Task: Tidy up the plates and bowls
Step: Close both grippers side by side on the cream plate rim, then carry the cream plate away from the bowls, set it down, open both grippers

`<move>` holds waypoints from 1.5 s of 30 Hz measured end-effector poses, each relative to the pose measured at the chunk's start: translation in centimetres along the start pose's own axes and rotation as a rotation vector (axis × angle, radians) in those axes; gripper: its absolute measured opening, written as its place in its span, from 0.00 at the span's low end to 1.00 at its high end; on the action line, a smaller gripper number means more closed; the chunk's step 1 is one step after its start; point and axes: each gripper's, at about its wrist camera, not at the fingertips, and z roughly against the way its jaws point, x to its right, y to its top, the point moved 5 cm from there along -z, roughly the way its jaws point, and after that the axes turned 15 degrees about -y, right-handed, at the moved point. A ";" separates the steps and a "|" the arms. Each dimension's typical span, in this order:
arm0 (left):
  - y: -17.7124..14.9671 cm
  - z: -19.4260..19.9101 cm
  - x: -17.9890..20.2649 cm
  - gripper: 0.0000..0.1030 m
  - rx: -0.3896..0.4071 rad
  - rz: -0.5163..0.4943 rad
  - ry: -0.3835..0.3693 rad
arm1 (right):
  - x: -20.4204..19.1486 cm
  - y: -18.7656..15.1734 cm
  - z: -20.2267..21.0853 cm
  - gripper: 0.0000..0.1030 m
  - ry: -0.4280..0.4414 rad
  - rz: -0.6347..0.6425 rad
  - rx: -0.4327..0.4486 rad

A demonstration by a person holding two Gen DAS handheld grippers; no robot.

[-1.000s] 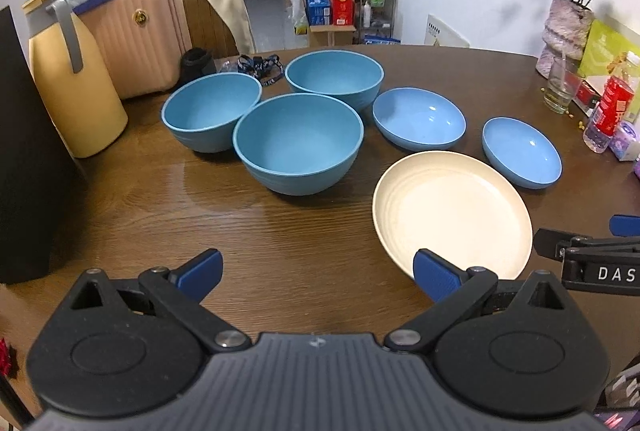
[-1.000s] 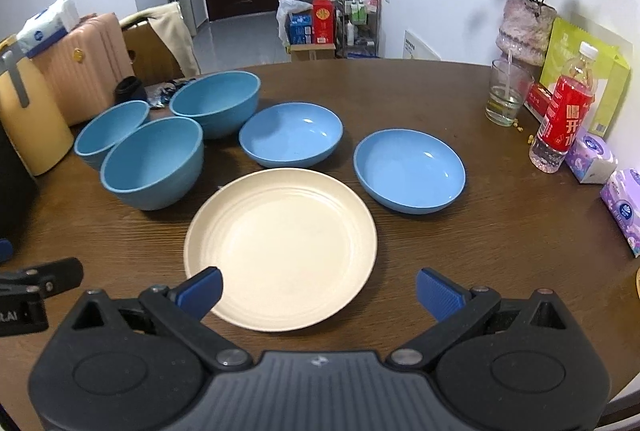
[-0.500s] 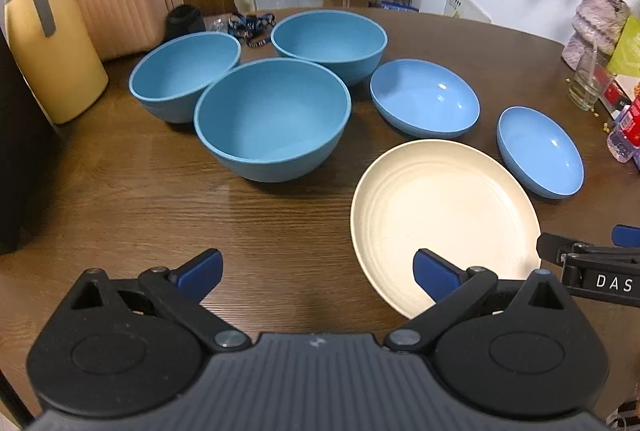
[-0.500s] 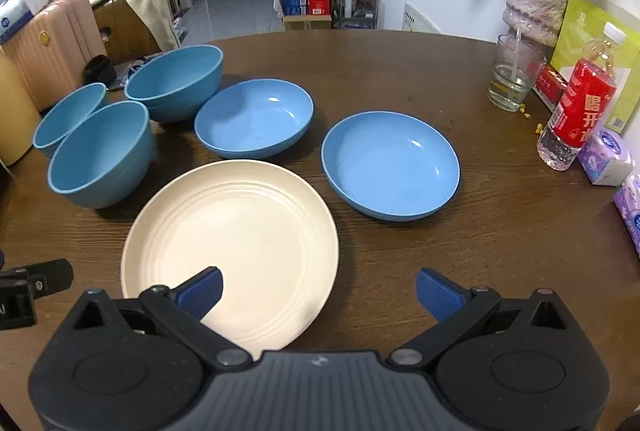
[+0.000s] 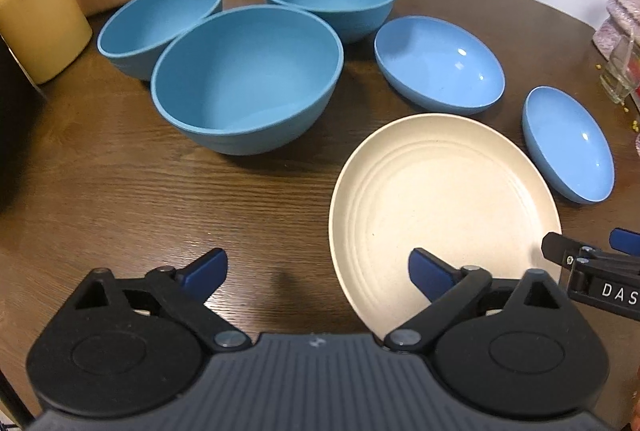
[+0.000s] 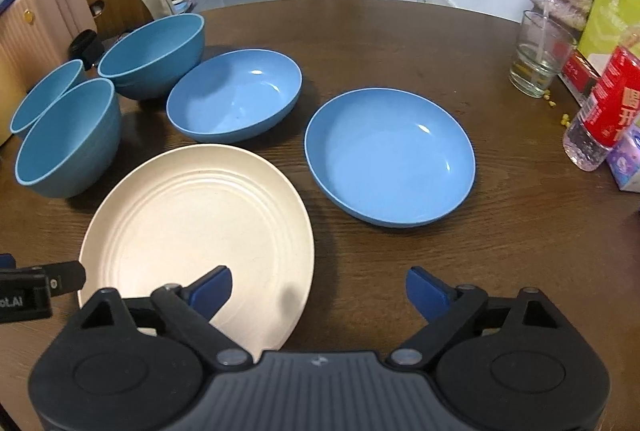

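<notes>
Left wrist view: the left gripper [image 5: 318, 269], wide and closing, holds nothing above the brown table [image 5: 120, 191], its right finger over the cream plate [image 5: 436, 199] near the nearest blue bowl [image 5: 248, 79]. Right wrist view: the right gripper [image 6: 319, 289], also closing and empty, straddles the plate's right edge, short of the shallow blue dish [image 6: 390, 155].

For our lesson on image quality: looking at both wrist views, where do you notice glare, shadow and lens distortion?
Left wrist view: small white glare spots on the glossy shallow blue dishes, and a soft dark shadow on the brown wooden table between the fingers. Right wrist view: a shadow falls on the ribbed cream round plate, the table edge bows from fisheye distortion, and the red-labelled clear plastic bottle looks blurred.
</notes>
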 end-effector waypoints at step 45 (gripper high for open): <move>-0.2 -2.4 0.4 0.22 -0.044 0.159 -0.024 | -0.1 0.6 -3.2 0.06 0.195 0.033 -0.052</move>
